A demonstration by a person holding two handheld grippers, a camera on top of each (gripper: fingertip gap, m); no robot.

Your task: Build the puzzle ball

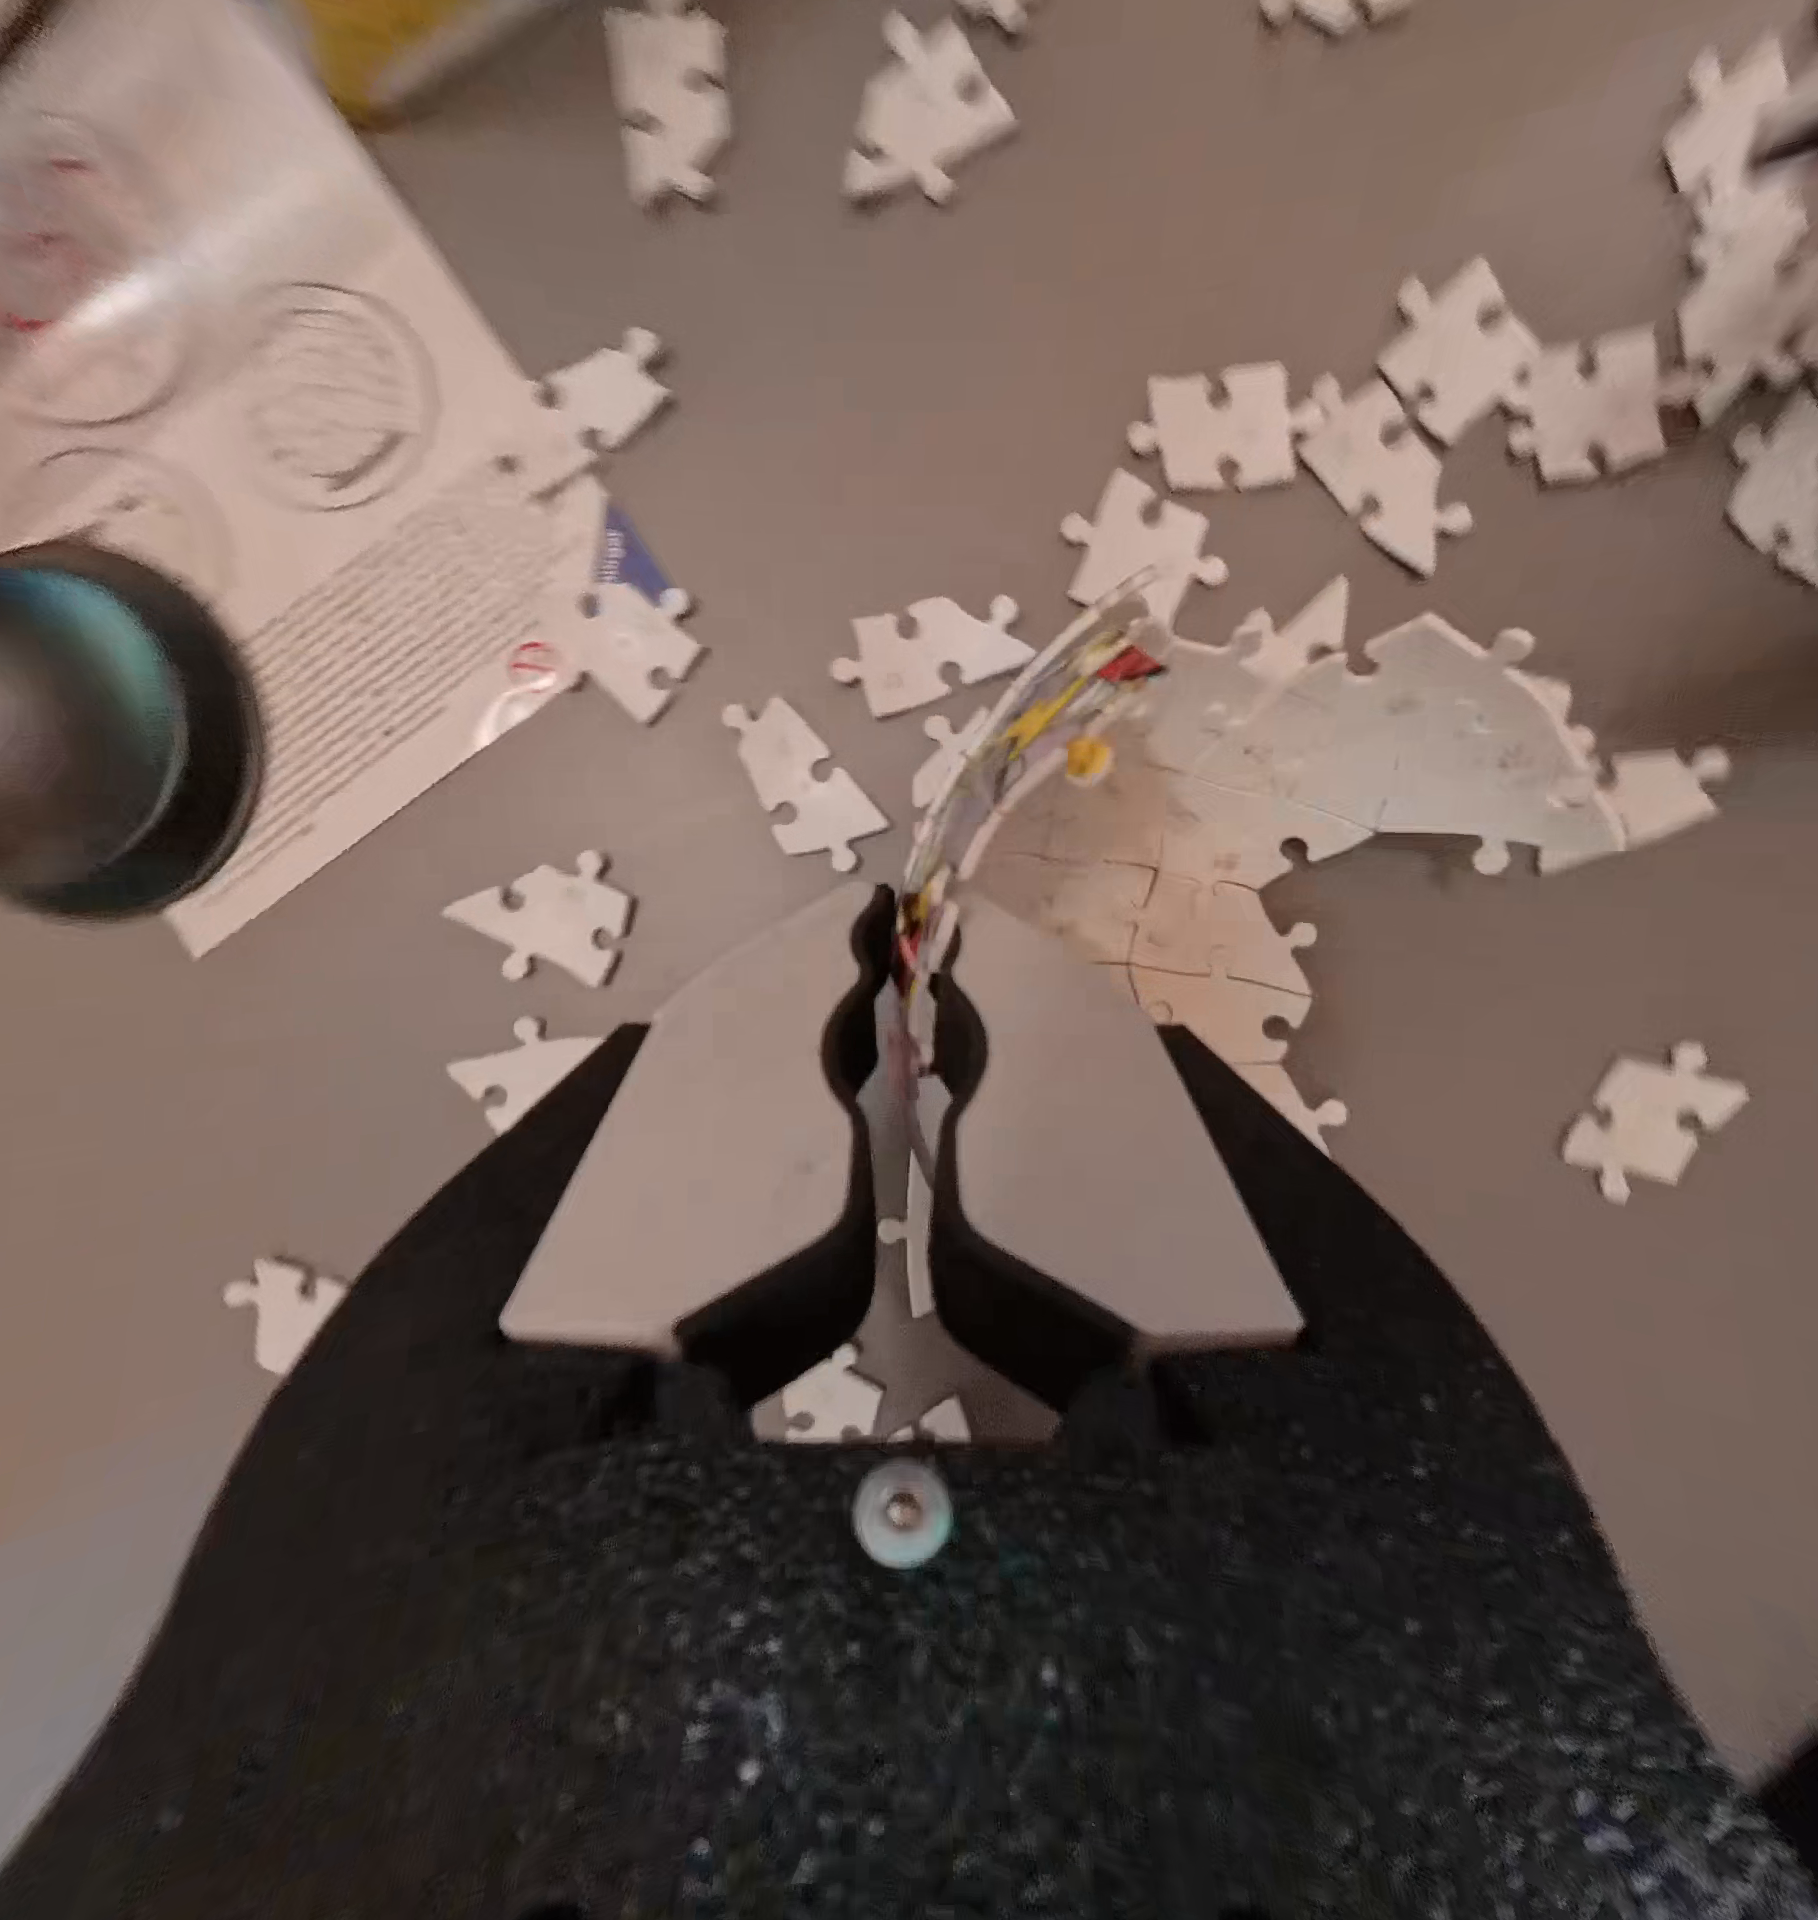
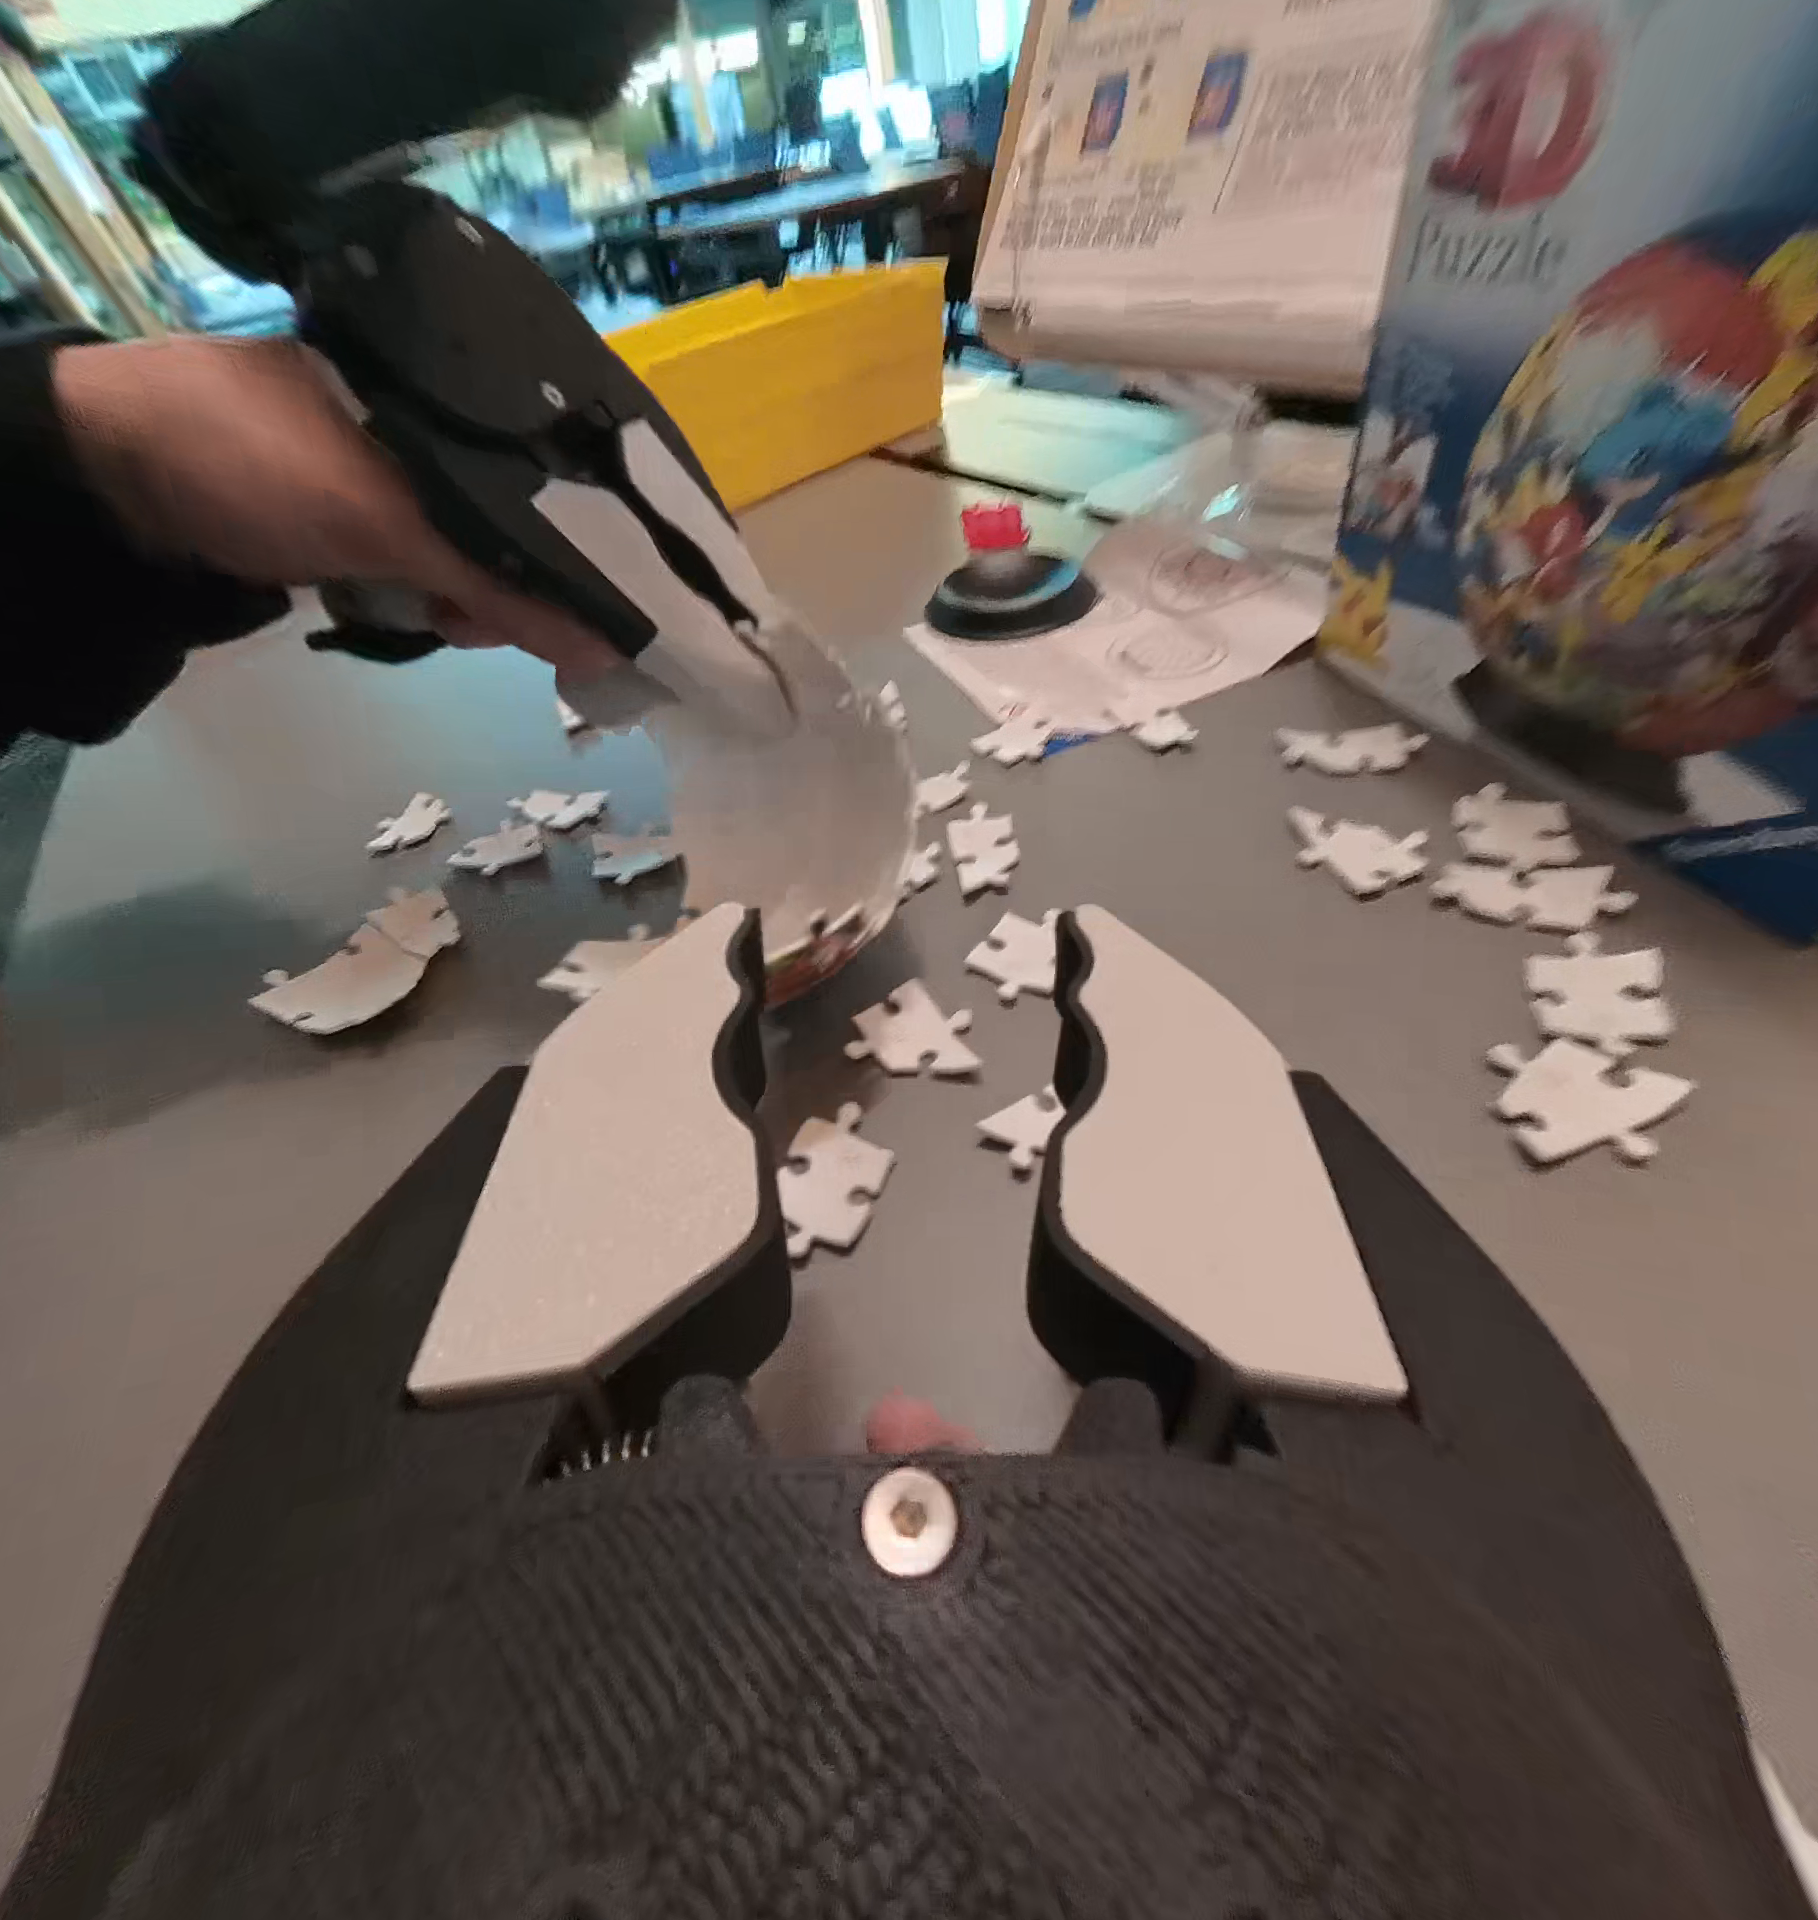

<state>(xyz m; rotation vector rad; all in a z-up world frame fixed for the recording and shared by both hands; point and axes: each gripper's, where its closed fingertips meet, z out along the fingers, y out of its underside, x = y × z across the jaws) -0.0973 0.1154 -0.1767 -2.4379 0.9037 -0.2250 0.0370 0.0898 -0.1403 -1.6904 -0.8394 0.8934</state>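
Observation:
My left gripper [image 1: 920,935] is shut on the rim of a partly built puzzle ball section [image 1: 1227,821], a curved shell with a white inside and coloured outside. The right wrist view shows that shell [image 2: 791,821] held tilted just above the table by the left gripper [image 2: 770,665]. My right gripper [image 2: 905,935] is open and empty, low over the table, just in front of the shell. Several loose white puzzle pieces [image 1: 811,779] lie face down around it, and they also show in the right wrist view [image 2: 910,1029].
A printed instruction sheet [image 1: 292,499] and a black round stand [image 1: 84,727] lie at the left. The puzzle box [image 2: 1632,436] stands at the right, with a yellow bin [image 2: 791,374] behind. A small joined strip of pieces [image 2: 354,971] lies at the left. Some 15 cm of space lies between my two pairs of fingers.

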